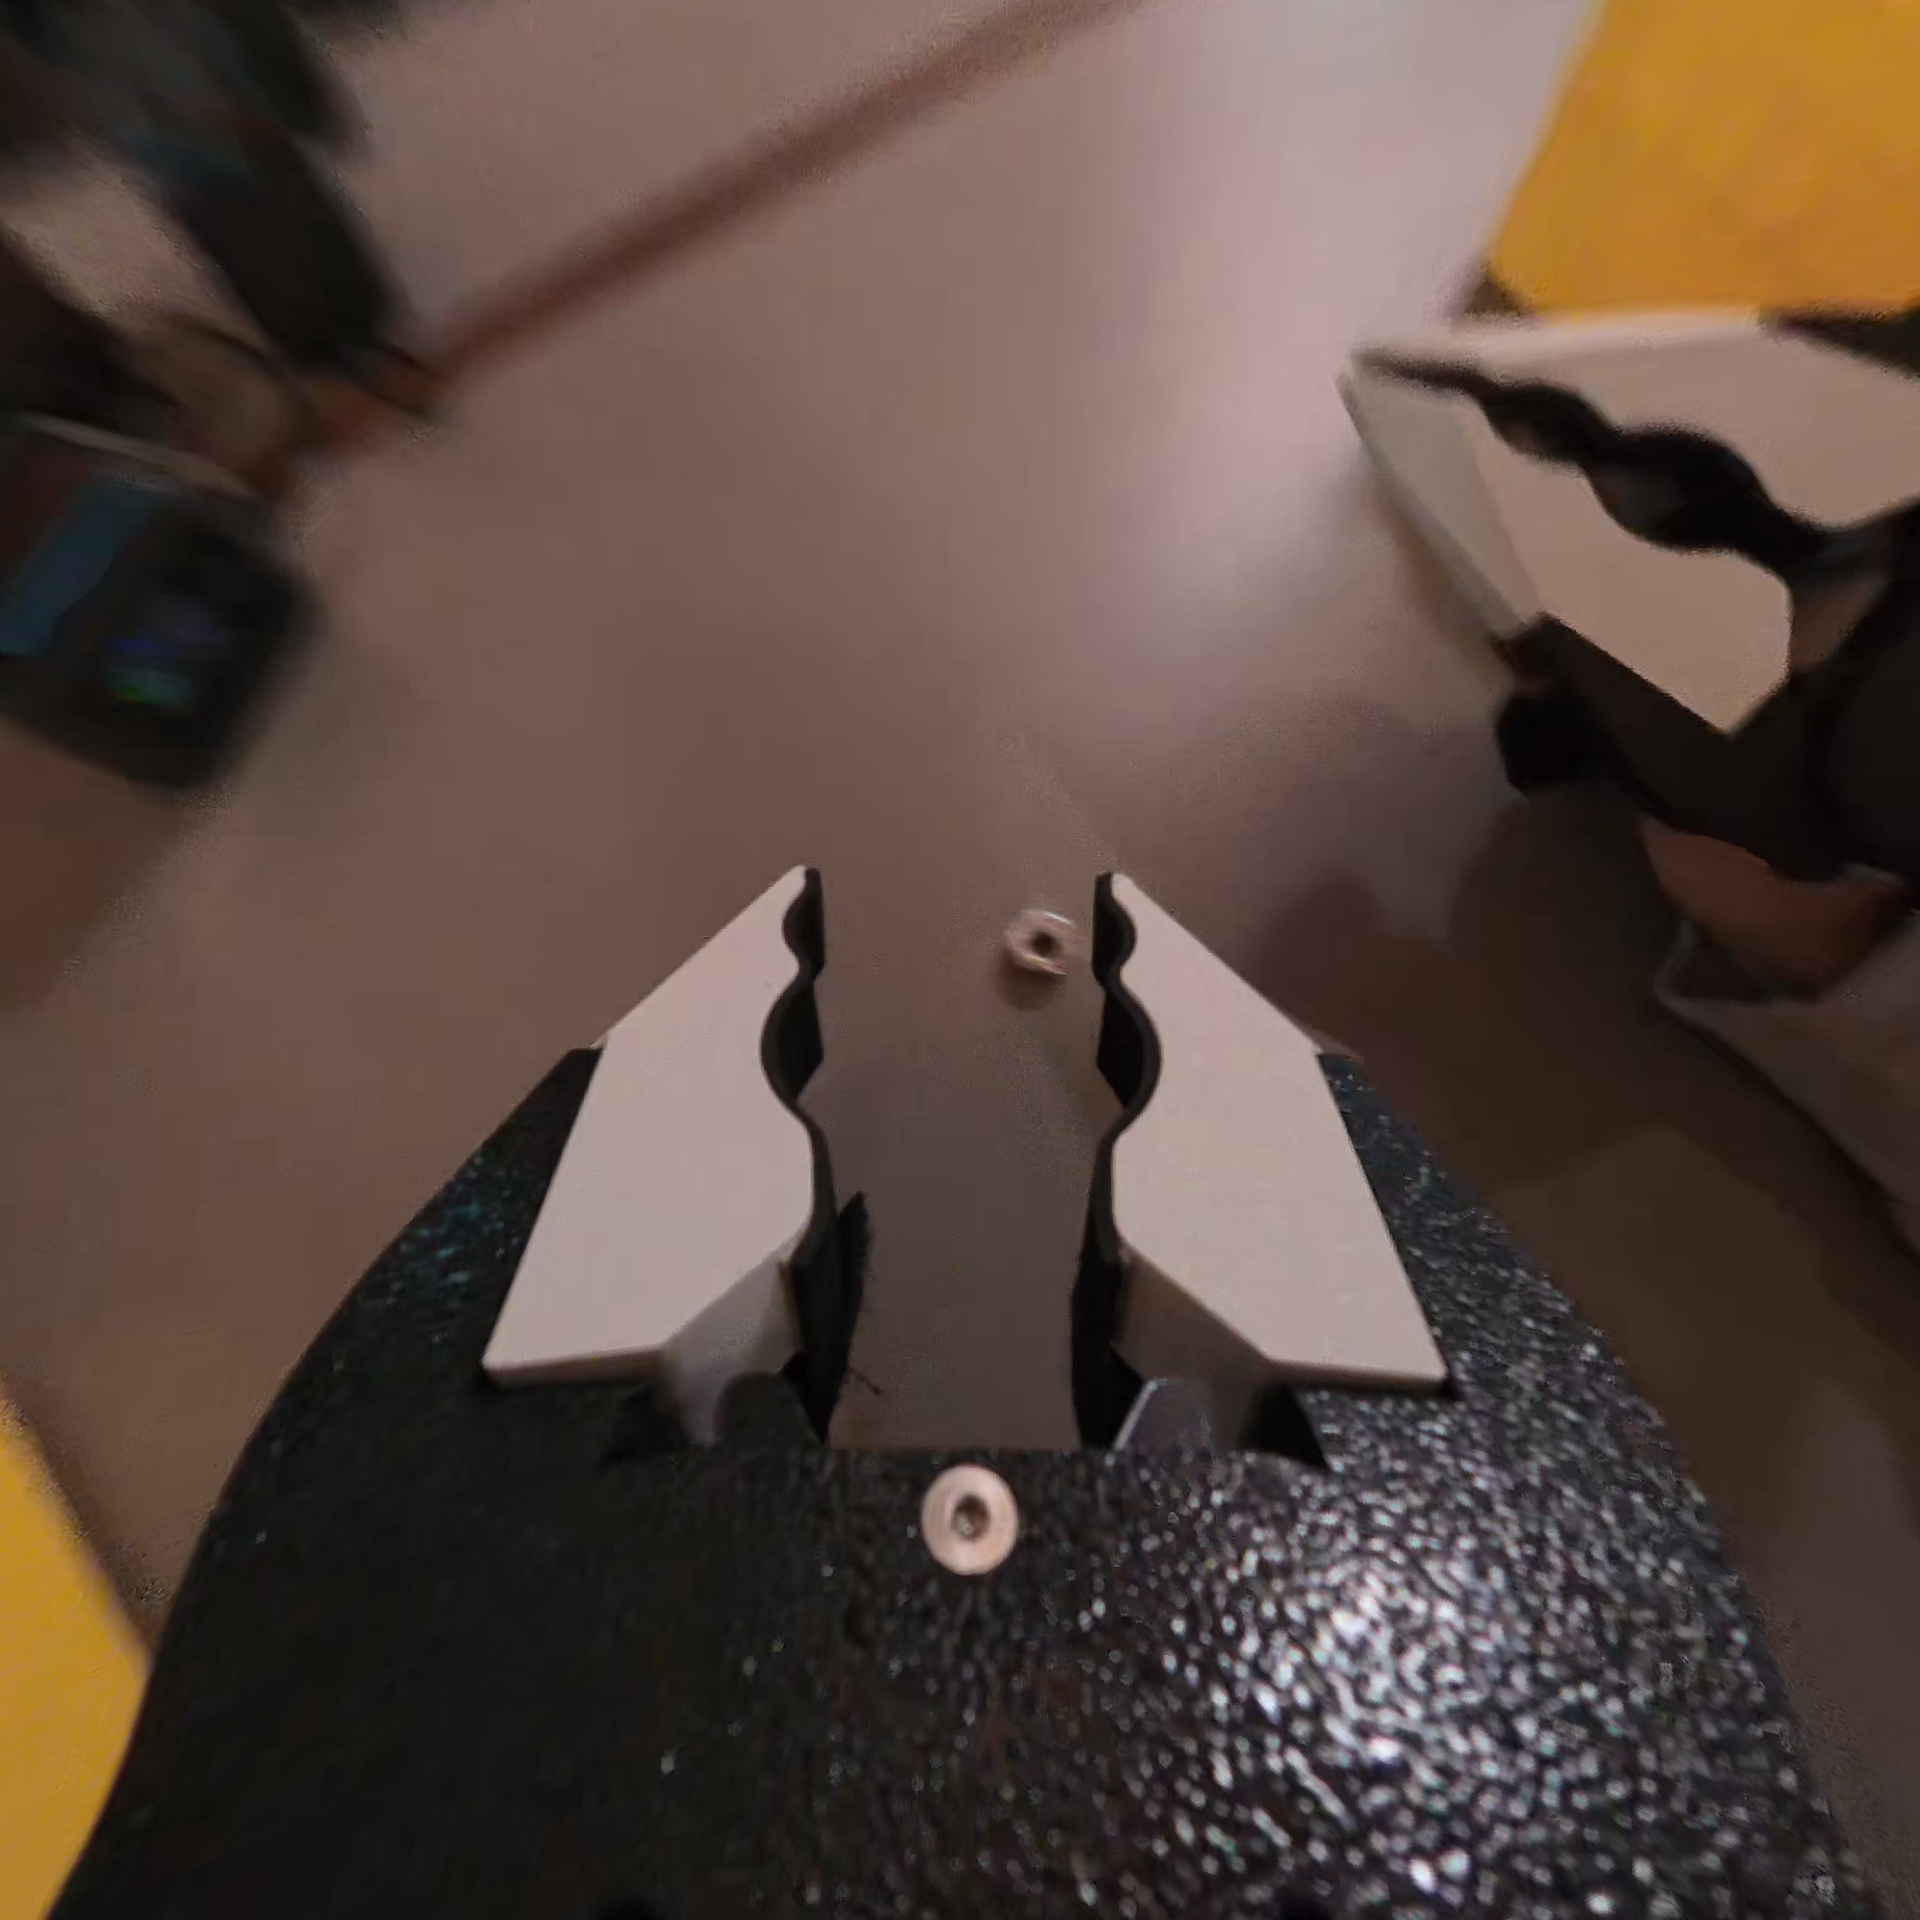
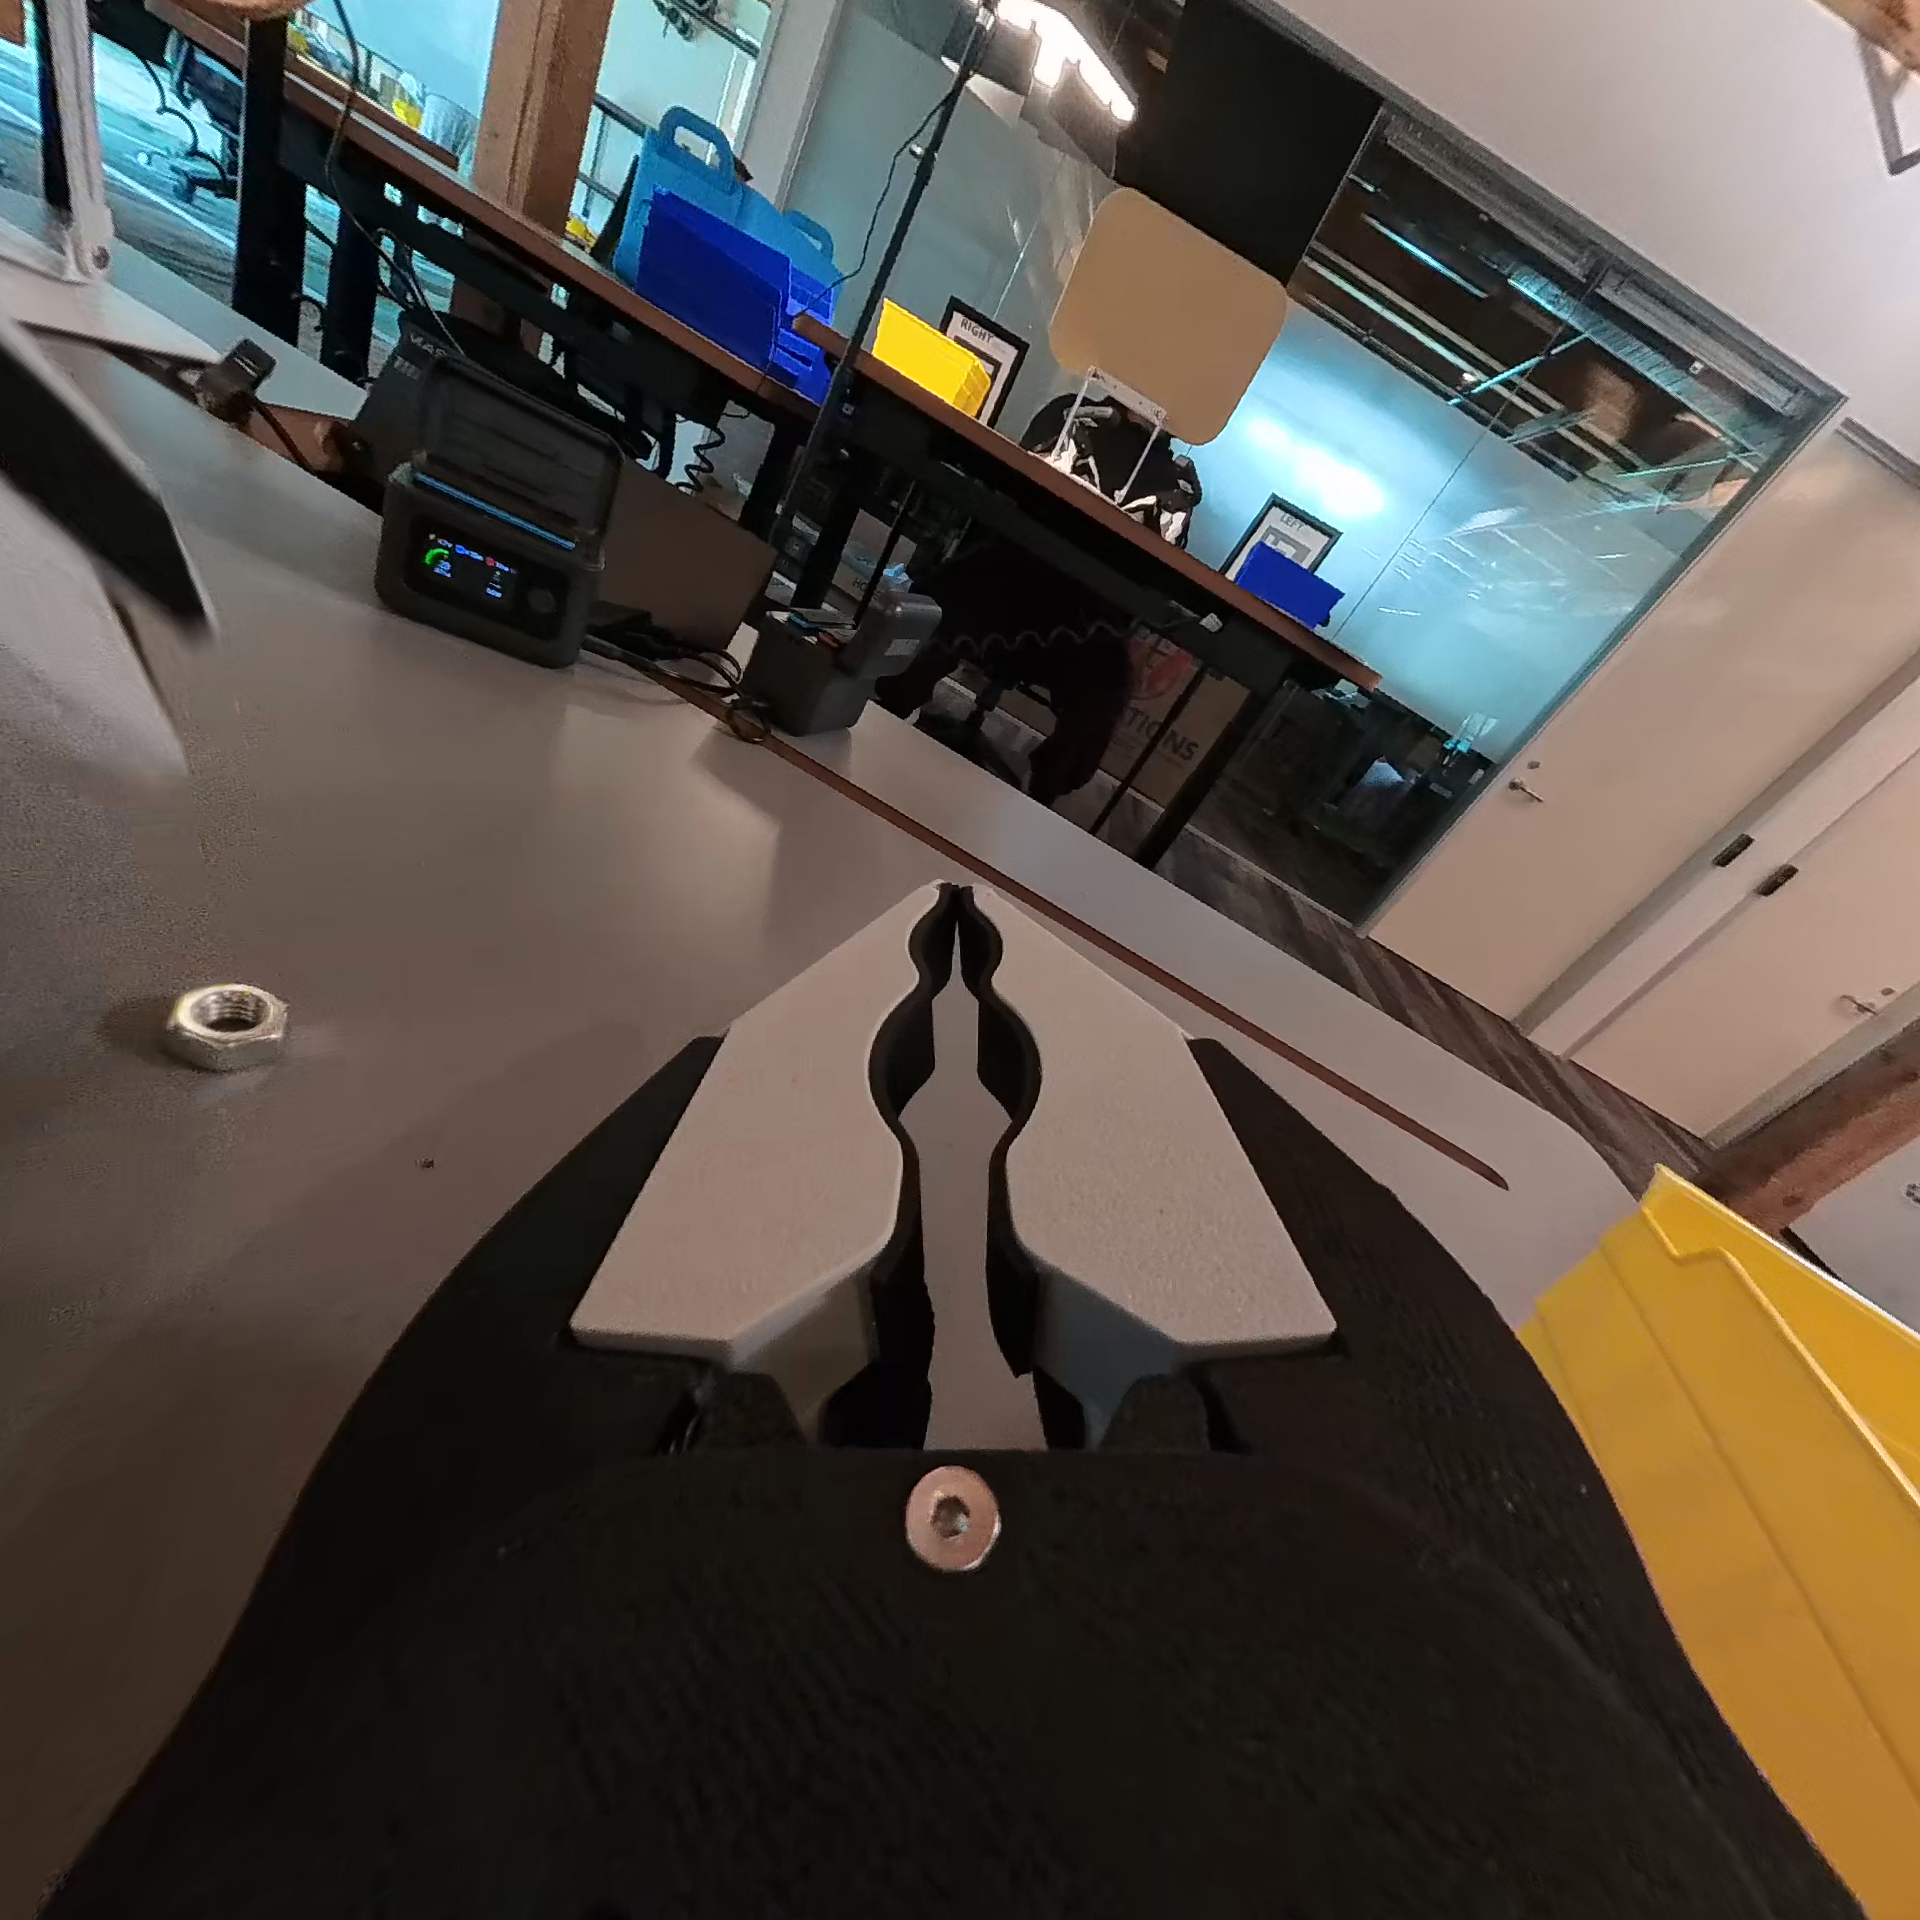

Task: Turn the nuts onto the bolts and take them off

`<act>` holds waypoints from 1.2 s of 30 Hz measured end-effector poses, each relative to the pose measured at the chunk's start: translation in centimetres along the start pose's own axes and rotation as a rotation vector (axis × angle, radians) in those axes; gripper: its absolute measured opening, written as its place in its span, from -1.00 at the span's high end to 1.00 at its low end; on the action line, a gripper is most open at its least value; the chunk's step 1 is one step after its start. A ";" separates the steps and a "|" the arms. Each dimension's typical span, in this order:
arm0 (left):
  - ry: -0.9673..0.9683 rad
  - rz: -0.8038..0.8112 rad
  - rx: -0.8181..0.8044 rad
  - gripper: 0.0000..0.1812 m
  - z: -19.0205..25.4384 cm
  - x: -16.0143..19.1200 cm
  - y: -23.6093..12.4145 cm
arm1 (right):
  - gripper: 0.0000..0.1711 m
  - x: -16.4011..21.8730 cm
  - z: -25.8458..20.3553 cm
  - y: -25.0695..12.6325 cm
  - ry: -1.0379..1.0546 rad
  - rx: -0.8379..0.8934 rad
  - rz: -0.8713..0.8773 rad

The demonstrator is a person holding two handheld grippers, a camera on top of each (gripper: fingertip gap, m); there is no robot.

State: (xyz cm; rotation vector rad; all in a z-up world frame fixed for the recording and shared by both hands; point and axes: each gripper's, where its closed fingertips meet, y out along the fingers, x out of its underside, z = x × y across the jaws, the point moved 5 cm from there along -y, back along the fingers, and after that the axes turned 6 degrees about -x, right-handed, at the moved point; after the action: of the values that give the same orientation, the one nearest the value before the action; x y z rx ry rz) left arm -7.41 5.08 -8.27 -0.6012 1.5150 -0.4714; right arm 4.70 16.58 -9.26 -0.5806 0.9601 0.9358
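A small silver hex nut (image 1: 1034,944) lies flat on the grey table (image 1: 883,623). My left gripper (image 1: 958,888) is open above it, the nut just inside the right fingertip. My right gripper (image 2: 954,896) is shut with nothing between its tips, low over the table. The same nut (image 2: 221,1025) shows to its left in the right wrist view. The right gripper also shows at the right edge of the left wrist view (image 1: 1621,499), shut. No bolt is in view.
A yellow bin (image 2: 1756,1455) stands right of my right gripper; yellow also shows in the left wrist view (image 1: 1714,135). A dark power unit with a lit screen (image 2: 488,540) and cables sit at the table's far side. Other tables with blue and yellow bins stand behind. Left tips to right tips: about 15 cm. The small silver hex nut (image 1: 1034,944) is about 7 cm from my left fingertips. It is also in sight in the right wrist view (image 2: 229,1013).
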 end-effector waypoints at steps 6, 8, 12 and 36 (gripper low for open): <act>-0.093 0.358 -0.175 0.35 -6.9 2.1 -3.7 | 1.00 -0.4 -1.1 0.2 -0.042 -0.043 0.006; -0.080 0.460 -0.188 0.34 -7.9 2.6 -3.8 | 1.00 -0.4 -1.3 0.2 -0.052 -0.054 0.013; -0.031 0.515 -0.083 0.31 -7.8 2.8 -3.3 | 1.00 -0.7 -1.9 0.1 -0.079 -0.092 0.038; 0.173 0.732 -0.303 0.45 -8.7 2.6 -5.7 | 0.80 -6.1 -18.6 4.8 0.185 -0.651 -0.238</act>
State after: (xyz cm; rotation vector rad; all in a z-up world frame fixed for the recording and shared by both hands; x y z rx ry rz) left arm -15.55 -1.60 -6.29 -0.2003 1.8574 0.2805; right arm -8.89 2.18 -12.83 -1.3212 0.7142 0.9851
